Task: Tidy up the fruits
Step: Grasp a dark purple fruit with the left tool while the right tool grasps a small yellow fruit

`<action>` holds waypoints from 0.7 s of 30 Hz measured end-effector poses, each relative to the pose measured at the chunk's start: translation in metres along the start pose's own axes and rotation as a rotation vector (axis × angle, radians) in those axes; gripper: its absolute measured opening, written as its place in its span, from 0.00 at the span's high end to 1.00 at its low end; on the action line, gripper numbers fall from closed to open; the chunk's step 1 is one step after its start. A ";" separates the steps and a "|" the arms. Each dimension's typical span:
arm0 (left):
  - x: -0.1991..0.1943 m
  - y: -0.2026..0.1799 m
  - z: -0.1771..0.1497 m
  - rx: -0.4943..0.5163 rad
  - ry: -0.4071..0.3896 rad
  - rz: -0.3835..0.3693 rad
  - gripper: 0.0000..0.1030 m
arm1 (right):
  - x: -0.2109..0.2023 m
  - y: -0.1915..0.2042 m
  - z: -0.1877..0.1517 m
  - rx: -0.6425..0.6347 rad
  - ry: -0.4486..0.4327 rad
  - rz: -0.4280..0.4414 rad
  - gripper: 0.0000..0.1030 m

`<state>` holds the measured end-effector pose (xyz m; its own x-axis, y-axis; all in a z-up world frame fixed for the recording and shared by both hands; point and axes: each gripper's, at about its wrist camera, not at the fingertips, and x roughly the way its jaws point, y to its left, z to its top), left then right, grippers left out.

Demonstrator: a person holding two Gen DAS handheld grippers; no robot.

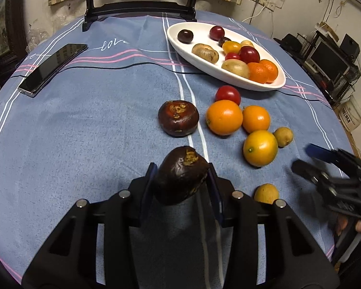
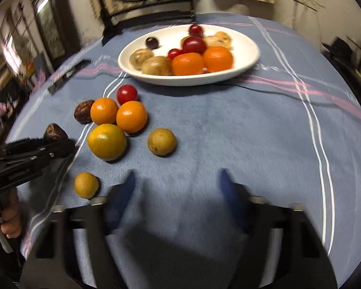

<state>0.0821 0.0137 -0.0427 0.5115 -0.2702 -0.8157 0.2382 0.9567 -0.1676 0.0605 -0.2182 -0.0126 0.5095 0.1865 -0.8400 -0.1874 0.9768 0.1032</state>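
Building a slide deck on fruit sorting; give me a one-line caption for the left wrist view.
Left gripper clamps a dark brown fruit above the blue tablecloth, white dish of fruit beyond.

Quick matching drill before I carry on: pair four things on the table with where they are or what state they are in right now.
Things:
1. dark brown fruit
2. red tomato
3. phone
4. right hand-held gripper

States:
A. lying on the cloth, far from the fruit
B. open, nothing between its fingers
C. clamped in the left hand-held gripper
D. on the cloth beside the white dish

Pairs: 1-C, 2-D, 3-A, 4-B
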 end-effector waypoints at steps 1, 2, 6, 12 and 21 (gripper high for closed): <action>0.000 0.000 0.000 -0.001 -0.001 -0.001 0.59 | 0.003 0.001 0.003 -0.010 0.003 -0.010 0.48; 0.000 0.000 0.000 -0.002 -0.002 -0.001 0.59 | 0.007 0.004 0.007 -0.027 0.003 -0.022 0.48; 0.001 0.000 -0.001 0.002 -0.011 -0.001 0.59 | 0.016 0.011 0.018 -0.064 -0.007 -0.025 0.51; 0.002 -0.001 0.000 0.009 -0.012 0.003 0.59 | 0.025 0.017 0.027 -0.090 -0.001 -0.024 0.73; 0.000 -0.001 0.003 -0.002 0.000 -0.013 0.71 | -0.002 0.011 0.017 -0.061 -0.049 0.006 0.73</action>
<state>0.0843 0.0122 -0.0412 0.5087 -0.2831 -0.8131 0.2430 0.9532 -0.1798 0.0719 -0.2059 -0.0008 0.5484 0.1988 -0.8122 -0.2405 0.9678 0.0744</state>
